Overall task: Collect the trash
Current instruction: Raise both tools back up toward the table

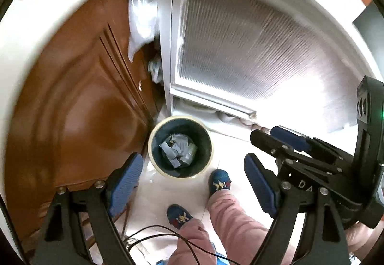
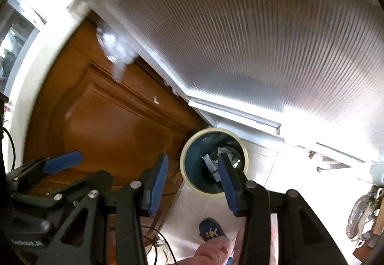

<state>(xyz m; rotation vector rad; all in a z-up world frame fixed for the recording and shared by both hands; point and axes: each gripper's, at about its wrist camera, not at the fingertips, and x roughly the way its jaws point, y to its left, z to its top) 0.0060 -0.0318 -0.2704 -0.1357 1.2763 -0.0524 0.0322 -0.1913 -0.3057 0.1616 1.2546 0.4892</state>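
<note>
**Both grippers empty above a trash bin in the door corner**

Left gripper (image 1: 192, 183) spread wide, nothing between the pads. Right gripper (image 2: 192, 183) also wide, empty; it shows in the left wrist view at right (image 1: 264, 142), held apart from the left one.

Trash bin (image 1: 180, 146) stands on the pale tiled floor (image 1: 165, 190), tucked into the corner just beside the brown wooden door (image 1: 79, 106) and near the white frame of the ribbed-glass door (image 1: 252, 53). Round, cream rim, dark inside. Crumpled paper and wrapper scraps (image 1: 178, 150) lie at the bottom, well below the rim.

Handling, judged: scraps look light, soft, loose, and would crush easily; single bits may slip a pinch. Bin looks like light stiff plastic; best hold is probably the rim wall, one finger inside, one outside, on the open near side.

Around: person's feet in blue patterned slippers (image 1: 219, 182) just in front of the bin, pink trouser legs (image 1: 235, 219), black cable (image 1: 153, 236) trailing on the floor, white plastic bag (image 1: 141, 15) hanging by the wooden door. The doors block the far sides; the feet and cable crowd the near approach.
</note>
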